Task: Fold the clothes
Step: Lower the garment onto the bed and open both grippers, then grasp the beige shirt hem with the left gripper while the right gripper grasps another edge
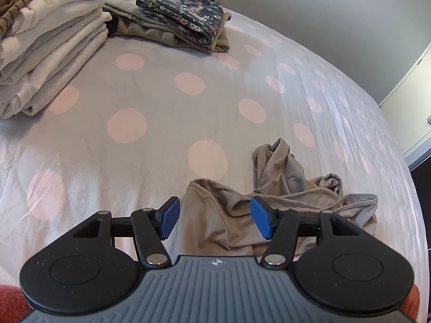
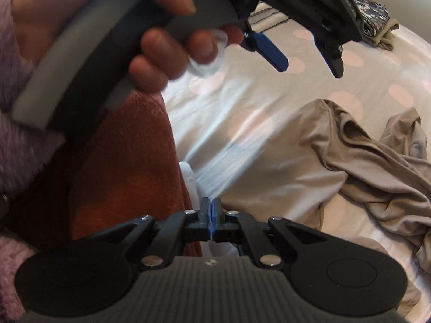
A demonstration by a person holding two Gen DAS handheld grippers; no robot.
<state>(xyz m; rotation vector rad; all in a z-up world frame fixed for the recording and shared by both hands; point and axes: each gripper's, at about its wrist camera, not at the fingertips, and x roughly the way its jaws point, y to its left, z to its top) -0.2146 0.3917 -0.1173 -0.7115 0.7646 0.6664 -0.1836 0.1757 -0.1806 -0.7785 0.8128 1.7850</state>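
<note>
A crumpled beige garment (image 1: 282,188) lies on the grey bedsheet with pink dots (image 1: 134,94), near the bed's front right. My left gripper (image 1: 214,212) hovers open just above the garment's left part, with its blue pads wide apart and nothing between them. In the right wrist view the same left gripper (image 2: 307,64) hangs open at the top, held by a hand (image 2: 161,62) in a fluffy lilac sleeve. The garment (image 2: 363,161) spreads to the right there. My right gripper (image 2: 211,210) is shut, pads together, over the bed's near edge and left of the garment, holding nothing visible.
A tall stack of folded cream clothes (image 1: 54,43) with a striped piece on top stands at the back left. A folded floral piece (image 1: 183,13) lies on beige folded clothes behind it. Rust-red fabric (image 2: 129,167) borders the bed's near edge.
</note>
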